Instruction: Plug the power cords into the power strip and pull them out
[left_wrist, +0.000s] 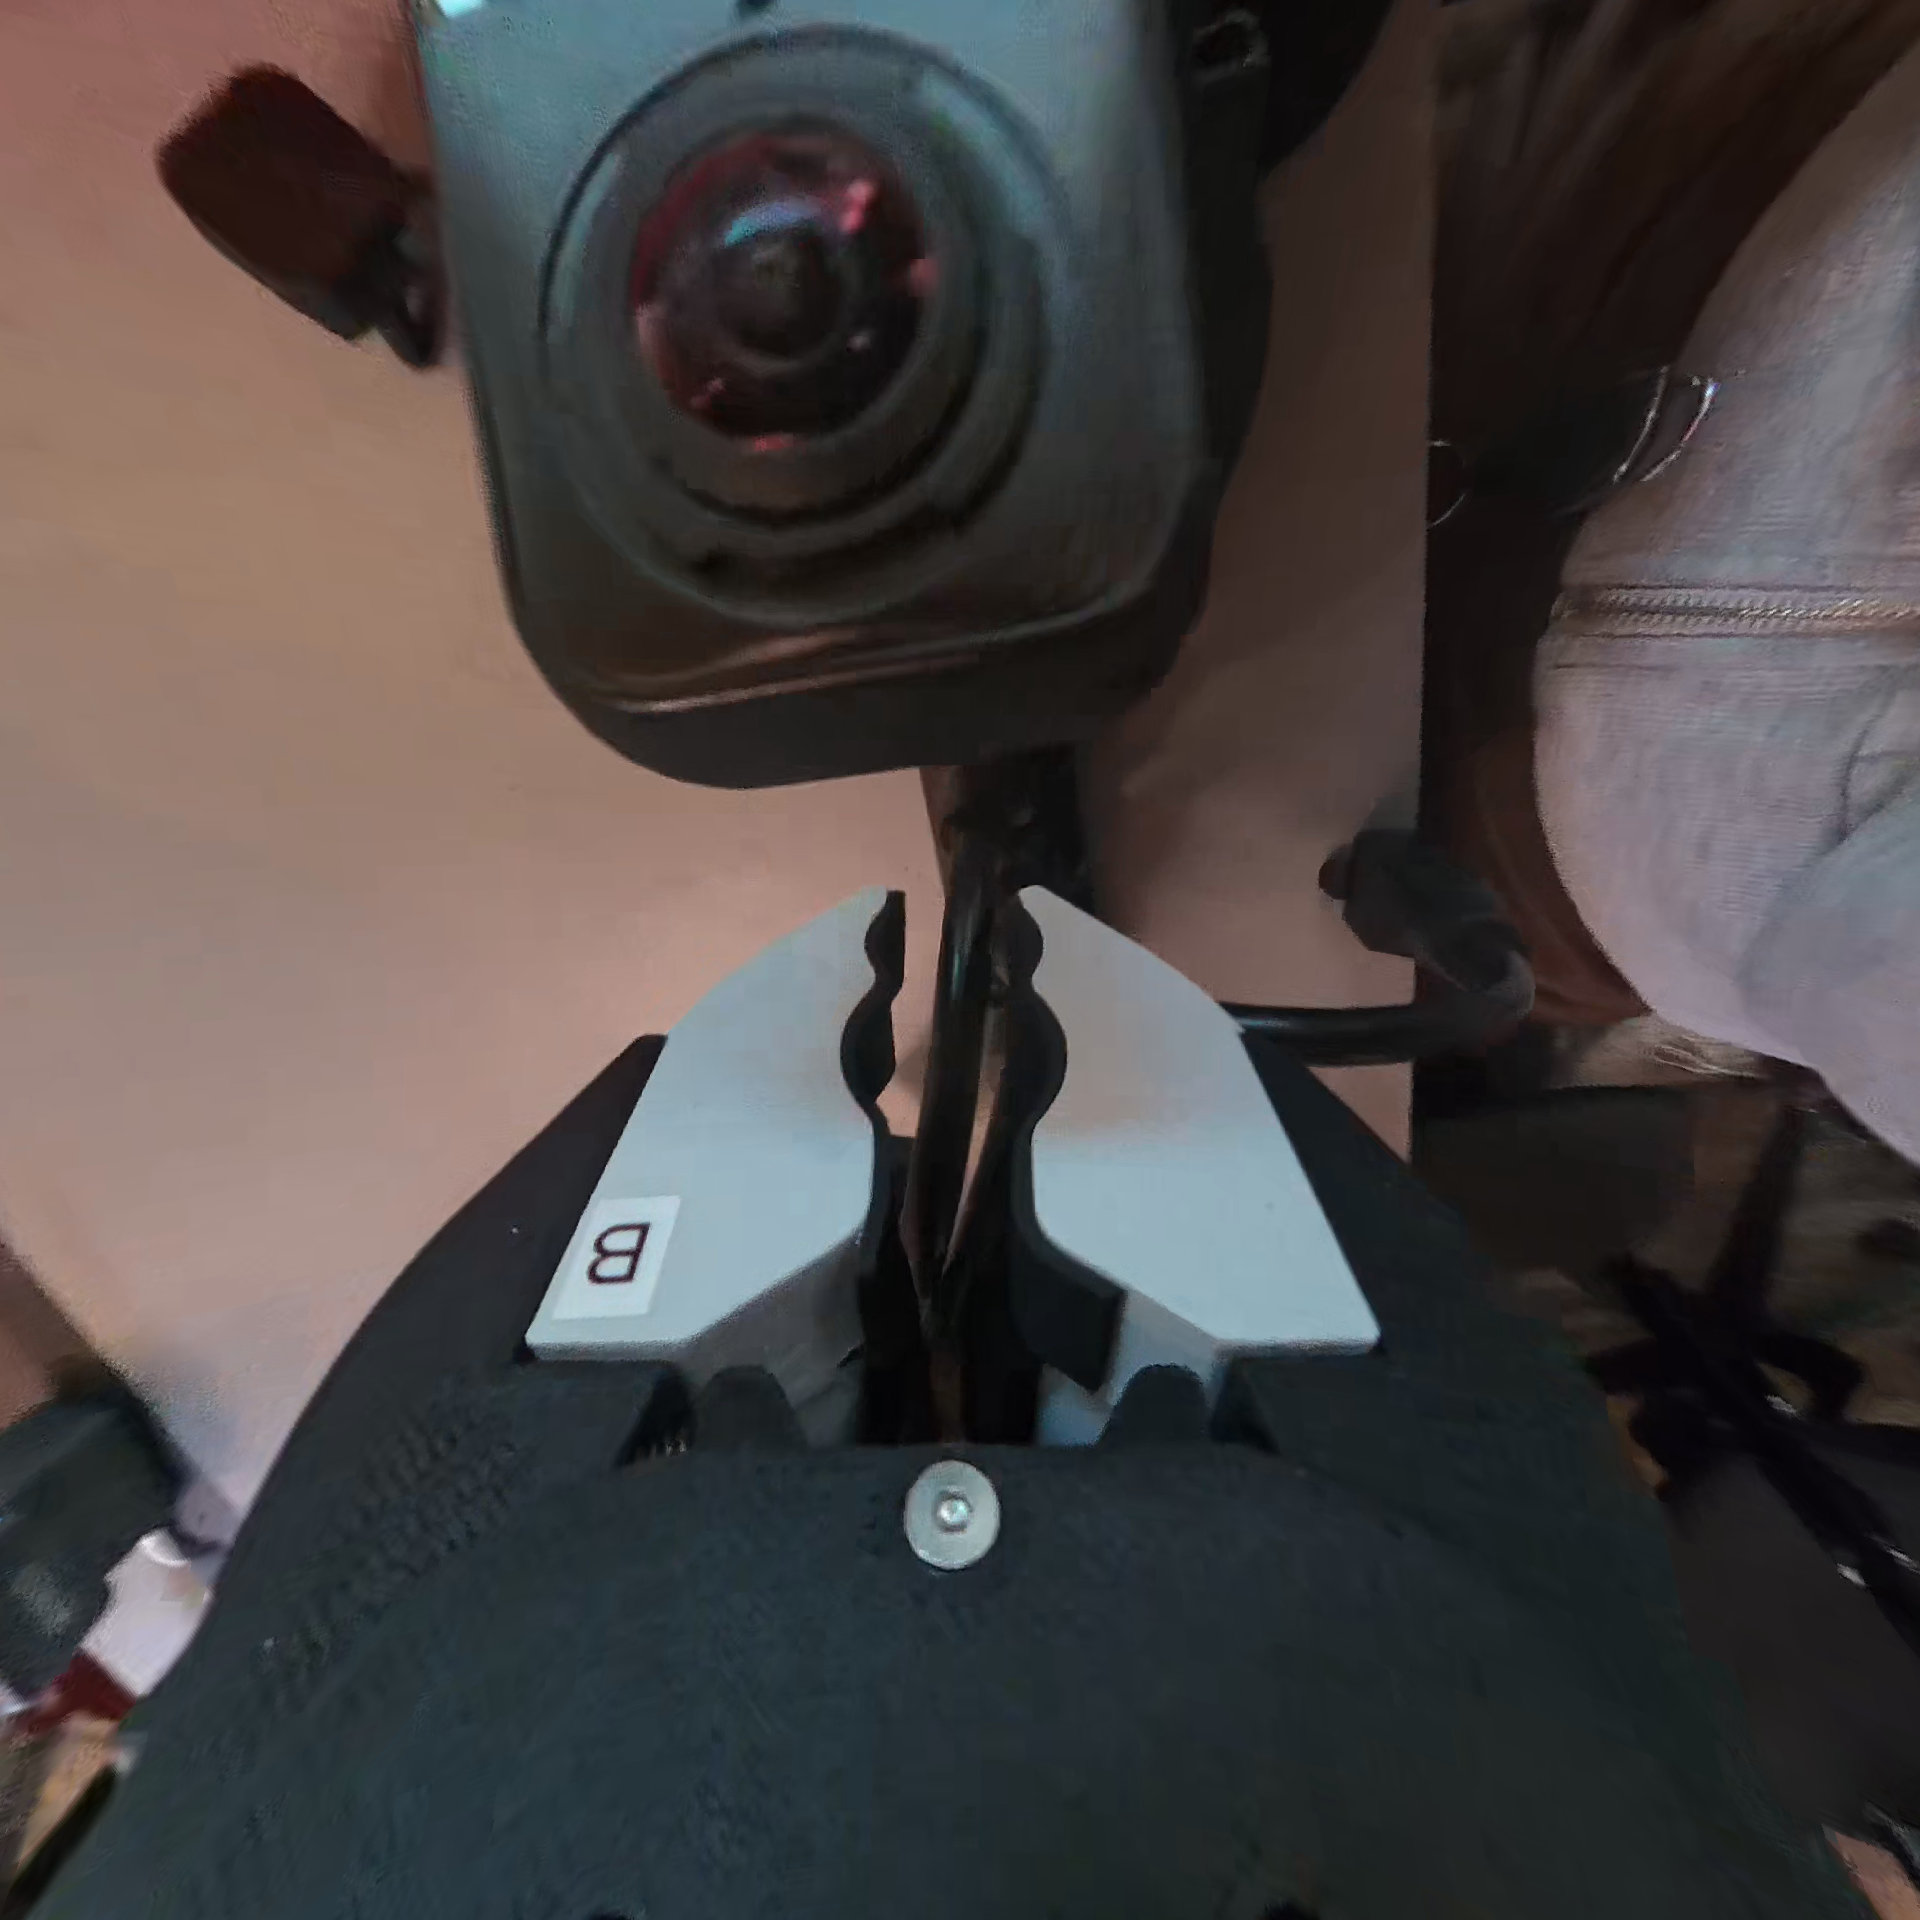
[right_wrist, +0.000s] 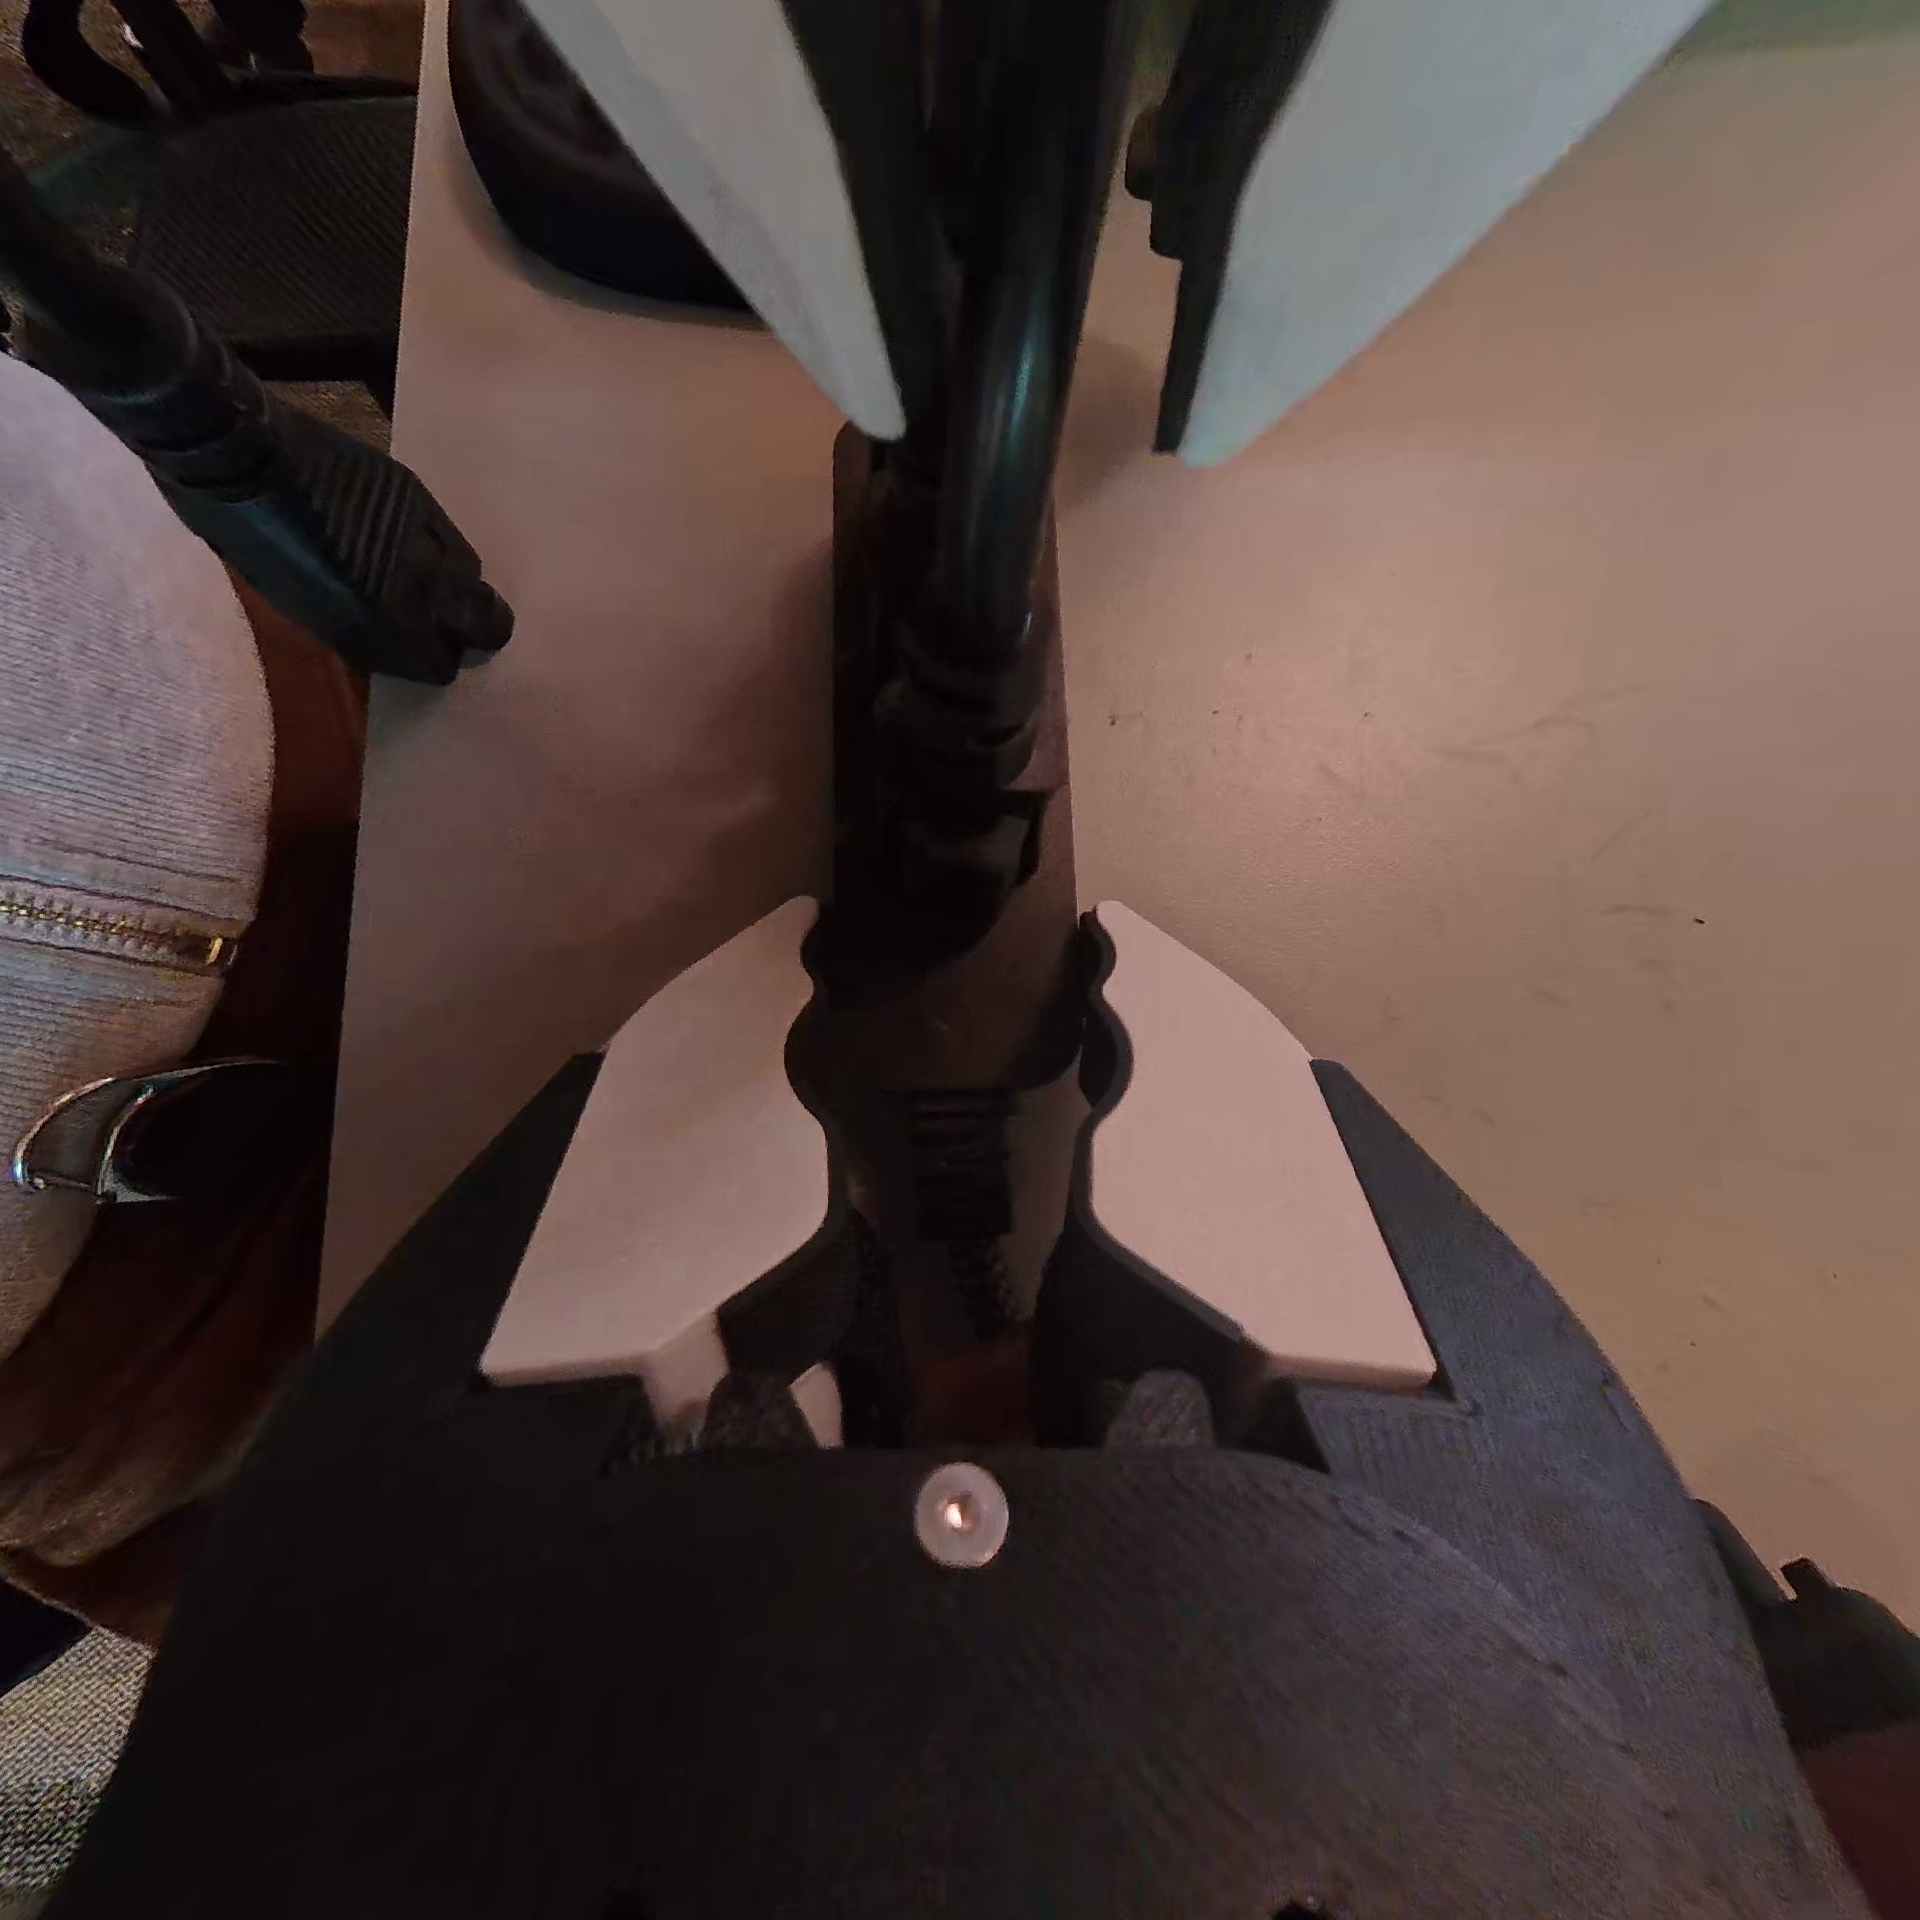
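My right gripper (right_wrist: 951, 914) is shut on a black plug (right_wrist: 935, 810), gripping it at its ribbed end just above the pale table (right_wrist: 1455, 727). The plug's black power cord (right_wrist: 997, 416) runs straight away into my left gripper (right_wrist: 1039, 426), which faces the right one. In the left wrist view my left gripper (left_wrist: 961, 904) is closed around that cord (left_wrist: 961, 997), jaws a narrow gap apart. The right gripper's camera (left_wrist: 831, 364) fills the view just beyond it. I see no power strip.
A second black plug (right_wrist: 343, 561) lies loose at the table's left edge; it also shows in the left wrist view (left_wrist: 1423, 914). A person's pale garment (right_wrist: 104, 727) is beside that edge. A dark red object (left_wrist: 281, 197) sits farther back. Left tips to right tips: about 9 cm.
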